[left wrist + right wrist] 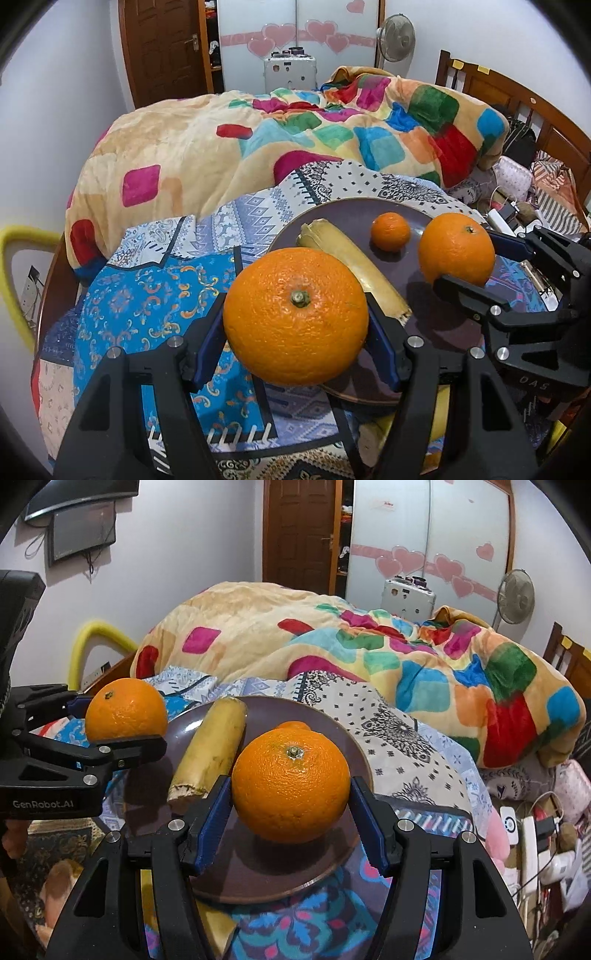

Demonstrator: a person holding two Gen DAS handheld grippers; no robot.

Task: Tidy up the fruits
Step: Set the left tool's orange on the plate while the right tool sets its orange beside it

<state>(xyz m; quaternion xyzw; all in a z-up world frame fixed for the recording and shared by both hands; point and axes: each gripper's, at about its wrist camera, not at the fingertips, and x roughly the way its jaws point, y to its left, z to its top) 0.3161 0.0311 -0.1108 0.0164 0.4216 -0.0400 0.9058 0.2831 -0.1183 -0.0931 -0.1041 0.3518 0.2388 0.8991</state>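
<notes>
Fruits here are basically two big oranges, a banana and a little mandarin, all around a dark plate sitting on a patterned bedspread. Biggest first: the left orange is clamped between the blue pads of the left gripper, held up over the near-left edge of the plate, not resting on anything as far as I can tell. The right orange is pinched the same way by the right gripper, over the plate's right side. The banana lies diagonally across the plate, cut end toward the cameras, and the small mandarin sits behind it near the far rim. What worries me: the plate is on soft bedding, so dropping a heavy orange near the rim could tip it and send everything rolling. Round fruit held only at the sides could also slip if the squeeze eases early. And with both grippers near each other over the plate, they might bump.
</notes>
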